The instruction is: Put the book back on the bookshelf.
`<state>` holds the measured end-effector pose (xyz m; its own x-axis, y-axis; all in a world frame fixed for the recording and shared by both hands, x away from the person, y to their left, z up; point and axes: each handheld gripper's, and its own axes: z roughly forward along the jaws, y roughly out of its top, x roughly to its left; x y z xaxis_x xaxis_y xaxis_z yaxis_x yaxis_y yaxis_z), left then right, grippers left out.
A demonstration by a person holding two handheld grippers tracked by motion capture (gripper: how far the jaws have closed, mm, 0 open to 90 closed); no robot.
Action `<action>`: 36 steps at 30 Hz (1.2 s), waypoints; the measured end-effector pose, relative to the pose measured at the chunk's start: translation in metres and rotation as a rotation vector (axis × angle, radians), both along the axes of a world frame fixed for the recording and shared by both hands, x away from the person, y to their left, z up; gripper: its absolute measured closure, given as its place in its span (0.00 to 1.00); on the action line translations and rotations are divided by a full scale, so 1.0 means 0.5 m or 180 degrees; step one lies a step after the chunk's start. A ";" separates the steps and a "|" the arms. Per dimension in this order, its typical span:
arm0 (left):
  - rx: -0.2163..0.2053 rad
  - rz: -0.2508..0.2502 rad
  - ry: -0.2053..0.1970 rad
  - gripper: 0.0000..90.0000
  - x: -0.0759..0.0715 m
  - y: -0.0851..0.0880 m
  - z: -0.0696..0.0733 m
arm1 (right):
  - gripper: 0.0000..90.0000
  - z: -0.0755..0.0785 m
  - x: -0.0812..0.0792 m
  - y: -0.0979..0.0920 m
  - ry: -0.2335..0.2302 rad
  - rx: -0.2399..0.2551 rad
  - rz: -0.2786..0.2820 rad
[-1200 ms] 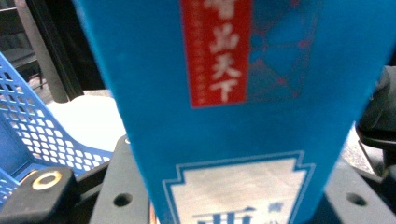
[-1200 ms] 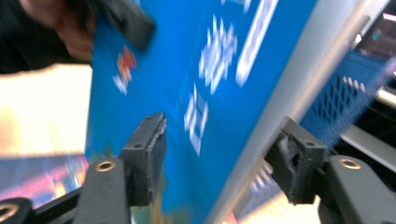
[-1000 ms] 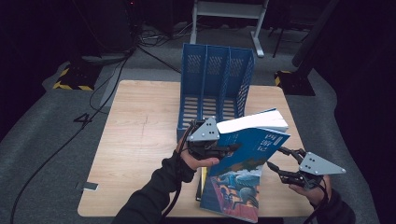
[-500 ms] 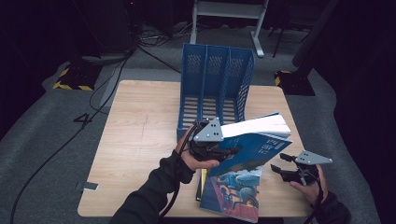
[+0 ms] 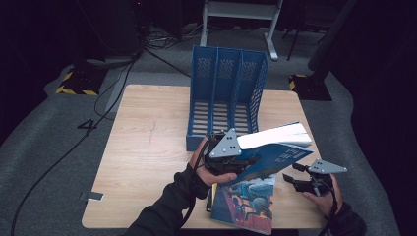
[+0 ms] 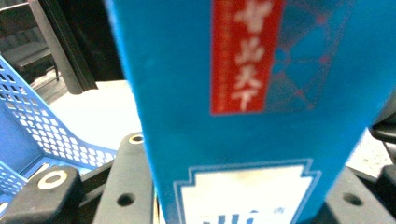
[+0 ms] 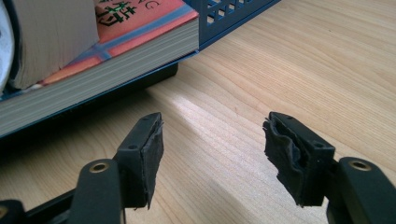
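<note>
Left tongs (image 5: 241, 160) clamp the blue book (image 5: 275, 152), lifted off the stack (image 5: 246, 201) near the counter's (image 5: 147, 147) front edge, just short of the rack (image 5: 226, 93). Rack slots empty, so no filing done yet. Right tongs (image 5: 295, 177) gape wide, empty, low over the counter.

Book (image 5: 275, 147) before file rack (image 5: 227, 93)

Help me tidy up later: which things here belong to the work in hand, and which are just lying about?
In the work:
- blue book, clamped in the left gripper
- blue file rack
- right gripper, open, holding nothing

Lying about:
- illustrated book flat on the table
- floor cables
</note>
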<state>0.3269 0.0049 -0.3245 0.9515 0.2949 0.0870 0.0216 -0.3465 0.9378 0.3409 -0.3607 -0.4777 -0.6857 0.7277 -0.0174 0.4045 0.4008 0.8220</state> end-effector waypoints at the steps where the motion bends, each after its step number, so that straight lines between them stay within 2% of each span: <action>1: -0.0008 0.0021 -0.0004 0.68 -0.002 -0.001 0.000 | 0.42 0.000 0.000 -0.001 0.0005 0.0008 0.0000; 10: -0.0025 0.0069 -0.0160 0.68 -0.007 -0.032 0.010 | 0.43 0.002 -0.004 0.005 -0.0001 -0.0008 0.0050; 12: -0.0010 0.0051 -0.0162 0.68 -0.004 -0.037 0.013 | 0.43 0.002 -0.005 0.005 -0.0001 -0.0016 0.0057; 16: -0.0076 0.0086 -0.0147 0.68 0.000 -0.039 0.015 | 0.44 0.003 -0.005 0.002 0.0000 -0.0011 0.0041; 19: -0.0107 0.0124 -0.0176 0.68 0.005 -0.036 0.020 | 0.44 0.005 -0.005 0.000 0.0010 0.0045 0.0009; 24: -0.0130 0.0227 -0.0210 0.68 0.011 -0.025 0.029 | 0.43 0.005 -0.004 -0.002 -0.0002 0.0035 -0.0004; 36: -0.0110 0.0549 -0.0245 0.68 0.032 0.029 0.048 | 0.42 -0.002 -0.001 0.000 0.0055 -0.0017 -0.0006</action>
<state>0.3430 0.0195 -0.3007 0.8775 0.4573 0.1446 0.0057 -0.3115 0.9502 0.3403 -0.3606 -0.4788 -0.6844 0.7290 -0.0096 0.4194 0.4045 0.8127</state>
